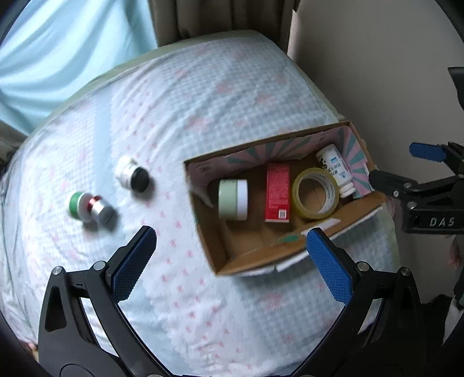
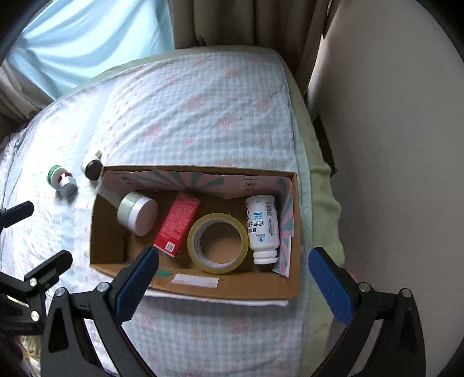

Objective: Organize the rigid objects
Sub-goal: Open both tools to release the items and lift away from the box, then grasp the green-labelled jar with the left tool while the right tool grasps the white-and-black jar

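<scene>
An open cardboard box [image 1: 255, 258] [image 2: 226, 285] lies on the bed. Inside it are a green-and-white jar [image 1: 233, 198] [image 2: 137, 213], a red carton [image 1: 277, 192] [image 2: 177, 224], a tape roll [image 1: 315, 192] [image 2: 218, 243] and a white pill bottle [image 1: 336, 169] [image 2: 262, 229]. Left of the box, on the cover, lie a white jar with a black cap [image 1: 132, 174] [image 2: 92, 166] and a small green, white and silver bottle [image 1: 90, 207] [image 2: 62, 181]. My left gripper [image 1: 230, 246] [image 2: 43, 232] hangs open above the box's near left corner. Over the box's near wall, my right gripper [image 2: 233, 261] [image 1: 397, 165] is open and empty.
The bed [image 2: 185, 116] wears a pale checked cover with pink marks. A blue sheet [image 1: 58, 52] and beige curtains [image 2: 232, 20] hang behind it. A wall [image 2: 391, 130] runs along the bed's right edge, close to the box.
</scene>
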{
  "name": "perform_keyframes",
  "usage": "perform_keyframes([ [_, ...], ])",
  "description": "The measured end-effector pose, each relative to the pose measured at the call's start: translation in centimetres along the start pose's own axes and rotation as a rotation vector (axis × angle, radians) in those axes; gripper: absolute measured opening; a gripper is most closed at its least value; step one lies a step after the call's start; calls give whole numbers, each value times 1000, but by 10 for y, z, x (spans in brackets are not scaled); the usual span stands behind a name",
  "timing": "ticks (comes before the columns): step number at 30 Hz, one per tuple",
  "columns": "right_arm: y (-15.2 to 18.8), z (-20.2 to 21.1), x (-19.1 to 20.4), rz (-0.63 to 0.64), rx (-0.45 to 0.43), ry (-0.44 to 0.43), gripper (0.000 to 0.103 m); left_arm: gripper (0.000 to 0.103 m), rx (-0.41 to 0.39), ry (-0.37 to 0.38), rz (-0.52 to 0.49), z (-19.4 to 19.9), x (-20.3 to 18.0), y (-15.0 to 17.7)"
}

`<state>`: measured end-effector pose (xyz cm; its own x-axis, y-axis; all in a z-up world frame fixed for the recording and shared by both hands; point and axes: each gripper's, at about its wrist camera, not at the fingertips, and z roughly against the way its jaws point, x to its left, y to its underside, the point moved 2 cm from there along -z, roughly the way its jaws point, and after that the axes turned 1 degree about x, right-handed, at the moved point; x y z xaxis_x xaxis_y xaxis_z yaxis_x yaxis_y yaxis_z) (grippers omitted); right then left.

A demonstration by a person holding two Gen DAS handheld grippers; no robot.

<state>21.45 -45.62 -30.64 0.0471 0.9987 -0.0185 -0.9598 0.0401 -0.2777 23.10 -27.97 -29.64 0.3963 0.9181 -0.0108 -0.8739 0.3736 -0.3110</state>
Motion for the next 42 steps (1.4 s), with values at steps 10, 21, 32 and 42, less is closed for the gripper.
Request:
perform_keyframes([
  [10, 20, 77, 60, -18, -104, 2, 103, 103, -24, 2, 140, 56, 88, 63],
  [21, 29, 111, 181, -76, -134, -49, 103, 103, -179, -67, 149, 122, 225, 113],
  [32, -2, 87, 293, -195, -141, -56, 103, 103, -131, -26, 160, 96, 359, 121],
  [42, -46, 21, 318, -371, -69, -55, 103, 103, -31, 38, 194, 22, 398, 73],
])
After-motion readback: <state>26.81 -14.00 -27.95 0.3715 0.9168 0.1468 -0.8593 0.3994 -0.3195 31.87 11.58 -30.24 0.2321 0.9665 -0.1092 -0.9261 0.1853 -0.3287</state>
